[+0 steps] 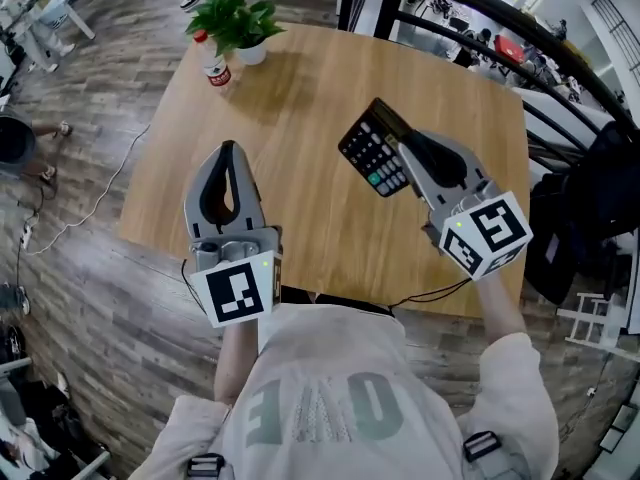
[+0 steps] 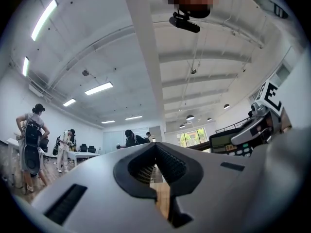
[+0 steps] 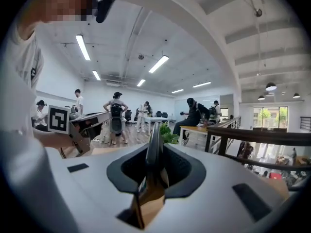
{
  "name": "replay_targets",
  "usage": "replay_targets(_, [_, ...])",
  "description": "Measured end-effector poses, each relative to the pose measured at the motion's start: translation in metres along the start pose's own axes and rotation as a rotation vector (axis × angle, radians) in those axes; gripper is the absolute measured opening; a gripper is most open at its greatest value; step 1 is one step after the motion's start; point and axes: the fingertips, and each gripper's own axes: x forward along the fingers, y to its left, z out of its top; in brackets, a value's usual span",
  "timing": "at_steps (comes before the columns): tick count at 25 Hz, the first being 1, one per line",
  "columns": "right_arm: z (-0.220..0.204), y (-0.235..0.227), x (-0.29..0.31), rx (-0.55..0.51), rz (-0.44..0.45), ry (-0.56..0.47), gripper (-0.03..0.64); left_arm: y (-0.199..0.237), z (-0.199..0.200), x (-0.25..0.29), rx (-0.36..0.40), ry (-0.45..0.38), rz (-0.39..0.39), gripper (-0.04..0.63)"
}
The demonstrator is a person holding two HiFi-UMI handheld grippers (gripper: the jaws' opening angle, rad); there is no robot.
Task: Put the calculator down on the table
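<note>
the calculator point(image 1: 372, 151) was tilted over the wooden surface point(image 1: 300, 98), clamped in the right gripper point(image 1: 405, 148), whose jaws covered one edge; the right gripper view showed it only edge-on, keys hidden. well apart, the left gripper point(image 1: 230, 150) was closed, empty.

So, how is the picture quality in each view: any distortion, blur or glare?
Head view: sharp, evenly lit; the green potted plant casts a soft shadow on the light wooden table. Left gripper view: strong fisheye bending, bright ceiling strip lights, and the grey left gripper near the lens looks soft. Right gripper view: same bending; the black calculator in the tongs of the right gripper is blurred.
</note>
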Motion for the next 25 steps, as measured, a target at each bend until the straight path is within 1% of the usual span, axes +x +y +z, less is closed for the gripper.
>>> replay_targets(4, [-0.021, 0.004, 0.014, 0.066, 0.124, 0.056, 0.08, -0.004, 0.003, -0.007, -0.001, -0.02, 0.005, 0.009])
replay_targets(8, [-0.047, 0.013, 0.033, 0.17, 0.258, 0.115, 0.08, -0.001, -0.018, -0.011, 0.002, 0.048, 0.028, 0.009])
replay_targets(11, [-0.066, 0.021, 0.053, 0.255, 0.372, 0.161, 0.081, 0.003, -0.027, -0.005, -0.011, 0.067, 0.021, 0.009])
replay_targets(14, [-0.089, 0.027, 0.068, 0.307, 0.474, 0.21, 0.081, 0.005, -0.041, -0.001, -0.02, 0.09, 0.014, 0.009])
replay_targets(18, [-0.126, 0.036, 0.086, 0.379, 0.552, 0.284, 0.081, 0.012, -0.062, 0.008, -0.044, 0.127, 0.013, 0.009])
replay_targets(20, [-0.145, 0.039, 0.093, 0.447, 0.575, 0.306, 0.081, 0.012, -0.073, 0.015, -0.046, 0.144, 0.005, 0.009])
replay_targets(25, [-0.188, 0.046, 0.107, 0.648, 0.597, 0.328, 0.081, 0.011, -0.099, 0.032, -0.062, 0.191, -0.024, 0.009])
